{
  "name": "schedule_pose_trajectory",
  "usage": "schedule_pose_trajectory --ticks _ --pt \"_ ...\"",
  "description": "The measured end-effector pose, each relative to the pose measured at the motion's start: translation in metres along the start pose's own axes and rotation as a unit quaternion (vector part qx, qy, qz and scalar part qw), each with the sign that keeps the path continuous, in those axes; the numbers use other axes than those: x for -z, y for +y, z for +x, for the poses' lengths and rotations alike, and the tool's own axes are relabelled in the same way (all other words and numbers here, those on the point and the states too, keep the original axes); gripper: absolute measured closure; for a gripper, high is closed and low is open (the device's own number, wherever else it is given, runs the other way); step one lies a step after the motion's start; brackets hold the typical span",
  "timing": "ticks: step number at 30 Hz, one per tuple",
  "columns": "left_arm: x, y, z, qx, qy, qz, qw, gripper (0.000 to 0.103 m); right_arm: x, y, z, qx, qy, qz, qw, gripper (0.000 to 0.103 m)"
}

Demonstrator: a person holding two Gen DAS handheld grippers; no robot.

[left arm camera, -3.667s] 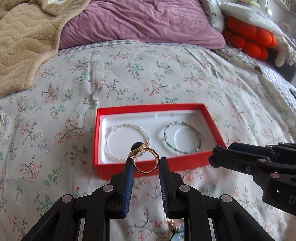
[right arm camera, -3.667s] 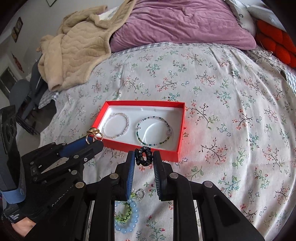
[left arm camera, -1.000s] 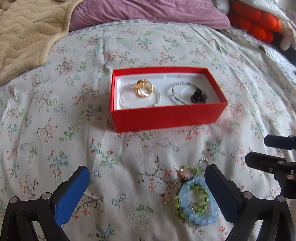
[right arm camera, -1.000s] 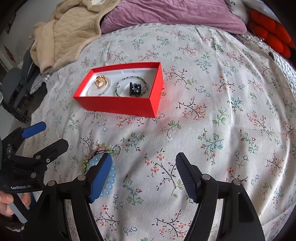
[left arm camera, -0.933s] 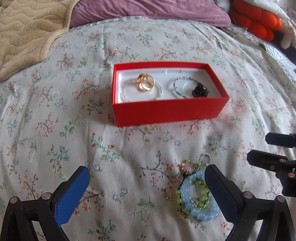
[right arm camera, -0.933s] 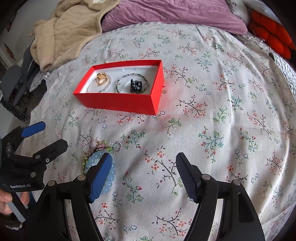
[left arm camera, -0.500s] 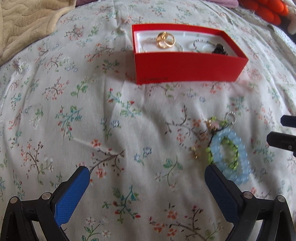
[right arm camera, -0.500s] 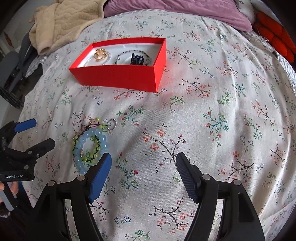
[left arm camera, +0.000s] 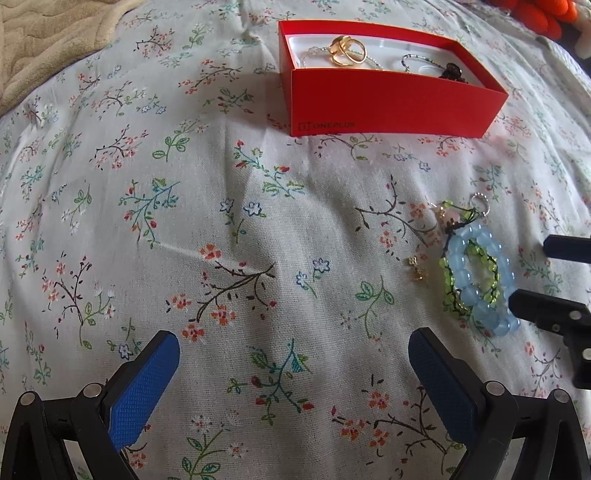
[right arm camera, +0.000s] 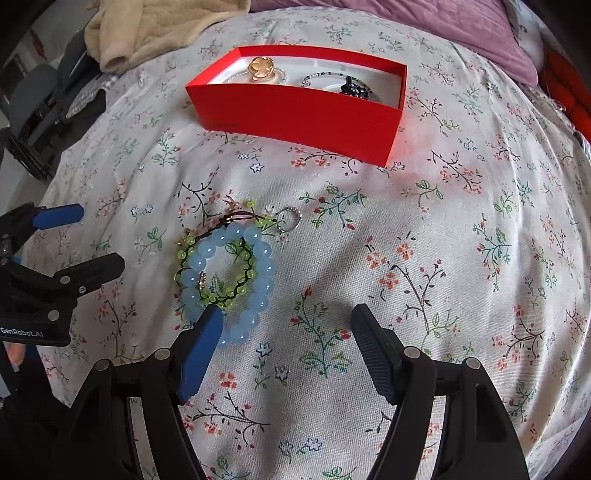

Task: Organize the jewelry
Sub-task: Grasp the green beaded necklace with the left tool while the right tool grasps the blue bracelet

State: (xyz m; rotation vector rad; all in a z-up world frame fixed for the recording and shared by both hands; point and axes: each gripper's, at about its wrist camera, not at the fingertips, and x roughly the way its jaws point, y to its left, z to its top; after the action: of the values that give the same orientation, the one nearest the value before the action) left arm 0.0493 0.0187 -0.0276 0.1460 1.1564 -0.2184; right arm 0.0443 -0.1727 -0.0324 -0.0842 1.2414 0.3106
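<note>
Left tongs (left arm camera: pixel 293 376) wide apart, nothing between, over bare floral bedspread (left arm camera: pixel 221 221). Right tongs (right arm camera: pixel 286 350) also apart and empty; the left pad covers the near edge of the blue bead bracelet (right arm camera: pixel 236 273), contact unclear. Green bead bracelet (right arm camera: pixel 221 273) tangled inside it, small silver ring (right arm camera: pixel 290 218) just beside. Red box (right arm camera: pixel 295 110) farther back holds gold ring (right arm camera: pixel 260 68), bead strands and a dark piece, partly hidden by its wall. Beige blanket (right arm camera: pixel 155 26) and purple pillow (right arm camera: pixel 480 29) cut off at top.
</note>
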Motion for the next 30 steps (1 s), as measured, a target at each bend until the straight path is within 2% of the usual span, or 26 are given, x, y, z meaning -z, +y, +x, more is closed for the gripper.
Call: schedule_pose_trajectory --ticks 2,5,8,10,13,16,25,30 --pt "0.001 0.0 0.001 0.0 0.002 0.003 1.0 0.001 -0.001 0.003 0.003 0.009 -0.002 -0.003 1.0 0.03" --pt "0.002 -0.003 0.002 0.0 0.003 0.009 1.0 0.001 -0.004 0.008 0.009 0.035 -0.001 -0.019 0.999 0.041" --pt "0.002 -0.006 0.002 0.0 0.003 0.013 0.9999 0.001 -0.005 0.016 0.013 0.056 -0.005 -0.043 0.997 0.059" --pt "0.001 -0.006 0.002 0.002 0.003 0.014 0.9999 0.001 -0.006 0.021 0.014 0.035 0.003 -0.056 0.998 0.09" --pt "0.001 -0.01 0.0 0.011 0.0 0.015 0.9998 0.001 -0.005 0.027 0.013 0.039 0.003 -0.069 0.997 0.091" --pt "0.0 -0.014 -0.003 0.027 -0.008 0.019 0.9994 0.002 -0.005 0.024 0.004 0.023 -0.006 -0.059 0.998 0.091" --pt "-0.003 -0.033 -0.003 0.082 -0.004 0.023 0.9964 0.028 0.004 0.003 -0.032 0.022 -0.039 -0.053 0.998 0.091" --pt "-0.008 -0.039 -0.004 0.105 -0.011 0.018 0.9943 0.048 0.007 -0.01 -0.05 0.012 -0.053 -0.038 0.998 0.091"
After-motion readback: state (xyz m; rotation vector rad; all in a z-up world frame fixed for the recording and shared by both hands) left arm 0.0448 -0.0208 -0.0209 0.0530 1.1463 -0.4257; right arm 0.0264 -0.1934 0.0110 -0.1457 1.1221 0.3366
